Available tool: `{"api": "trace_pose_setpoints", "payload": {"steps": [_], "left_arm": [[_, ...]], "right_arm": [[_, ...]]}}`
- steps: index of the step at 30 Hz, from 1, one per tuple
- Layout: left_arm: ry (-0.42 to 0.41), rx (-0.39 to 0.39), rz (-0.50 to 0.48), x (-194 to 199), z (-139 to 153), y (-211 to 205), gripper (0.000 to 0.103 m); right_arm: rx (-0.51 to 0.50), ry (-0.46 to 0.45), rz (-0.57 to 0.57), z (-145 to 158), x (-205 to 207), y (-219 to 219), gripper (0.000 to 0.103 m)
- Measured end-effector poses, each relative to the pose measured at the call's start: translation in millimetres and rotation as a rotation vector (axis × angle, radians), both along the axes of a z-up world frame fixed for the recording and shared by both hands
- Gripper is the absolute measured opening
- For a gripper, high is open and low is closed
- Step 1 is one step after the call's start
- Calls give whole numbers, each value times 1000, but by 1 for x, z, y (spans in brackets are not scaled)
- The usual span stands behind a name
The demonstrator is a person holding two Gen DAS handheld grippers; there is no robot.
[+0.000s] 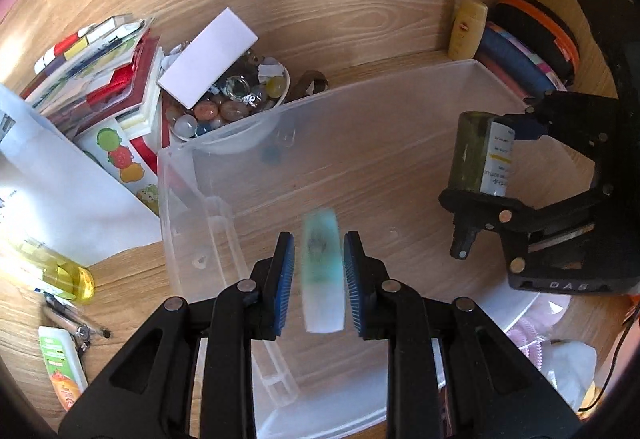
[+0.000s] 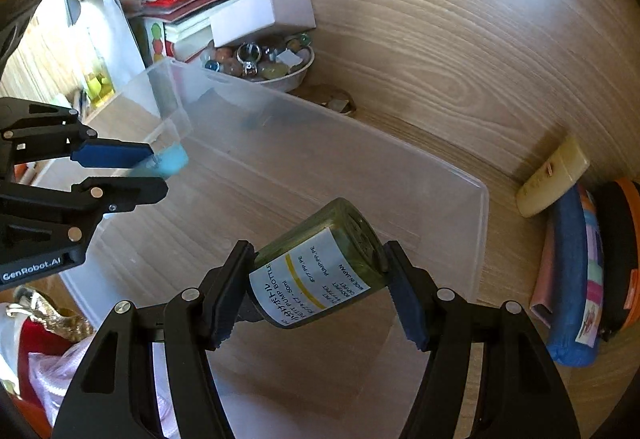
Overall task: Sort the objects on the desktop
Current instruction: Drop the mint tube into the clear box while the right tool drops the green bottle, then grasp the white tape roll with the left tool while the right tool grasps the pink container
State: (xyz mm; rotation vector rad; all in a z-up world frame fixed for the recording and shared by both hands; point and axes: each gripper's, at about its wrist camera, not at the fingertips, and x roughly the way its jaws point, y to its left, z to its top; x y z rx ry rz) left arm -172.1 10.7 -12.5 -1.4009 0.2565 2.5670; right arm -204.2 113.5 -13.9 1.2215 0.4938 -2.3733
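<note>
Bin (image 1: 400,167) sits below: your left tongs (image 1: 318,279) have parted around the blurred tube (image 1: 323,271); right tongs (image 2: 320,291), at three o'clock, clamp the bottle (image 2: 320,267); lower it before releasing.

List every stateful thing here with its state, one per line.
Left gripper: open, blurred teal tube loose between its fingers, over the bin.
Right gripper: shut on green pump bottle, bottle tilted.
Clear plastic bin: lidless, nothing inside.
White bowl: full of marbles.
</note>
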Motion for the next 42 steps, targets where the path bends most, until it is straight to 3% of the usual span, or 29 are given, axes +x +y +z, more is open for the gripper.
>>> {"api": "trace_pose_setpoints", "payload": {"steps": [8,12,18,33,42], "left_arm": [[13,-16,6,1,2,2,26],[42,2,13,9,13,-2,39],[103,7,34,28,36,-4,46],[300,41,91,124,79,-36,86],[277,18,175,186,58,-75,87]], "right_arm": [[24,20,6,2,1,-5,62],[44,54,-7,9,8,-5,67],[7,97,-30,30,26,6,75],[-139,153,-99,73,97,42,81],[-142,130,-136,53,131,55,81]]}}
